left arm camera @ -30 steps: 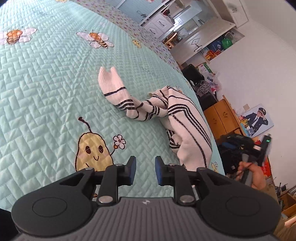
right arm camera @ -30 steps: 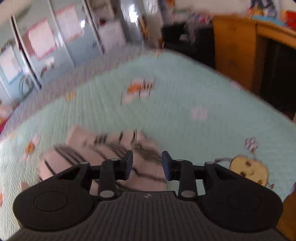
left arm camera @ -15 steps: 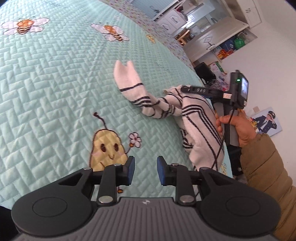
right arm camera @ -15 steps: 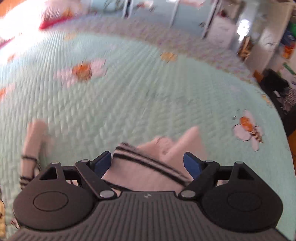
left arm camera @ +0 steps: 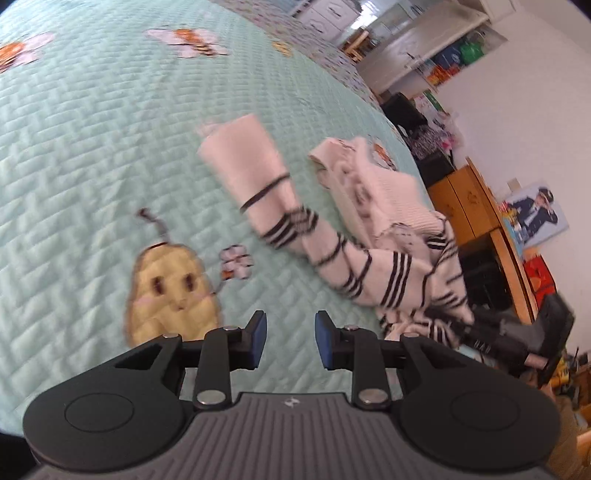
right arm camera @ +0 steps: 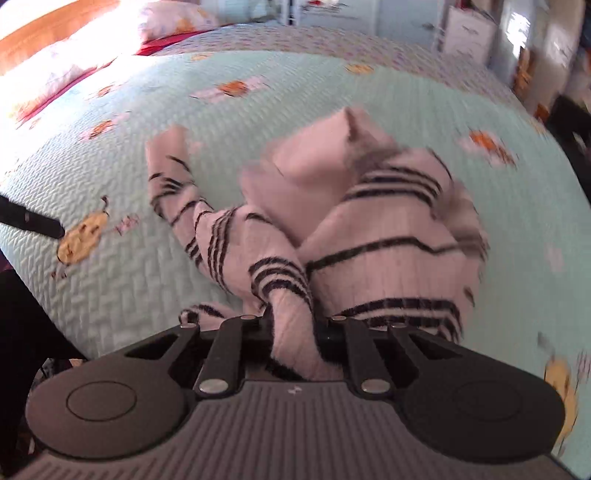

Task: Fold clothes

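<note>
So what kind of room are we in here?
Most likely a home bedroom, perhaps a child's. A bed with a mint quilt printed with bees and a pear, pillows at its head, and white cabinets beyond. The right tongs grip a striped sweater on it.

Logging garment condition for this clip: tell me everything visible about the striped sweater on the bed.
The striped sweater is a white ribbed knit with thin black stripes, single and in groups of three. It lies crumpled, unfolded, on the mint quilted bedspread, near its edge. One sleeve stretches out flat across the quilt, cuff away from the bunched body. The right gripper is shut on a fold of it. The left gripper hangs open beside it, not touching.
</note>
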Available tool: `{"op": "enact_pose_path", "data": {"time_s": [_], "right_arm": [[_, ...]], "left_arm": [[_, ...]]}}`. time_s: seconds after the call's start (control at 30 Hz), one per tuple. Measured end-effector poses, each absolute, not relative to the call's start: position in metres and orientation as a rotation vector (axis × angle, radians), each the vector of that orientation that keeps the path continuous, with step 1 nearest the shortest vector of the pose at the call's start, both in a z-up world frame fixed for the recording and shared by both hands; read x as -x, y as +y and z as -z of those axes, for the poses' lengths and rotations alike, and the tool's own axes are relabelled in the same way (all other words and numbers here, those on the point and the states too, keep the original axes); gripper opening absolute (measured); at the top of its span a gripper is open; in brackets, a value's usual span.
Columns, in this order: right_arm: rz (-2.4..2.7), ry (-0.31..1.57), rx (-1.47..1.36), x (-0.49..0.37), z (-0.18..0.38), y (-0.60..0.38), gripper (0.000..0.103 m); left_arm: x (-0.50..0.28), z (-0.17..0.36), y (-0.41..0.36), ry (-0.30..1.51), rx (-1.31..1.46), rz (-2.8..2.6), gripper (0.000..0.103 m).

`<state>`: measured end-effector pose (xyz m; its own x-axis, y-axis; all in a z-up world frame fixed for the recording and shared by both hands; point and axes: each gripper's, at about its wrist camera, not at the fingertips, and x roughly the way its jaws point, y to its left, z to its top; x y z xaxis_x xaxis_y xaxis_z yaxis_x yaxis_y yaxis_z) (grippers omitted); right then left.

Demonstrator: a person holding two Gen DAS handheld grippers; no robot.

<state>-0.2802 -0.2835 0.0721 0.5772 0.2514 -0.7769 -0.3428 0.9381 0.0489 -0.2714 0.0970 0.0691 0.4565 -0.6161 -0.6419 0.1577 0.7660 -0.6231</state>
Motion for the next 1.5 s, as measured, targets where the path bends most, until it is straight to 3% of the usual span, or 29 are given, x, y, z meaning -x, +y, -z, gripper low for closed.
{"op": "enact_pose_path", "data": {"time_s": [0.13, 0.3, 0.57, 0.83, 0.87, 0.97, 1.2, 1.5], "right_arm": [[-0.33, 0.867, -0.063, 0.29, -0.052, -0.312, 0.015], [-0.347, 0.82, -0.106, 0.288, -0.041, -0.305, 0.016], [-0.374, 0.763, -0.167, 0.301, -0.039, -0.315, 0.017], [-0.388, 0.741, -0.202, 0.302, -0.034, -0.32, 0.017], [-0.388, 0.738, -0.209, 0.302, -0.034, -0.321, 0.017], [-0.378, 0.717, -0.227, 0.305, -0.032, -0.321, 0.017], [-0.298, 0.63, -0.172, 0.318, -0.049, -0.314, 0.017], [0.044, 0.326, 0.32, 0.263, -0.121, -0.299, 0.017]], "left_arm": [[0.246, -0.103, 0.039, 0.901, 0.399, 0.581, 0.031], [0.211, -0.133, -0.041, 0.791, 0.252, 0.626, 0.052], [0.126, -0.116, -0.109, 0.869, 0.216, 0.486, 0.053], [0.091, -0.074, -0.106, 1.032, 0.324, 0.447, 0.053], [0.095, -0.081, -0.103, 1.005, 0.346, 0.456, 0.051], [0.106, -0.1, -0.093, 0.925, 0.411, 0.481, 0.01], [0.13, -0.155, -0.058, 0.696, 0.533, 0.503, 0.008], [0.167, -0.246, 0.045, 0.41, 0.547, 0.356, 0.008]]}}
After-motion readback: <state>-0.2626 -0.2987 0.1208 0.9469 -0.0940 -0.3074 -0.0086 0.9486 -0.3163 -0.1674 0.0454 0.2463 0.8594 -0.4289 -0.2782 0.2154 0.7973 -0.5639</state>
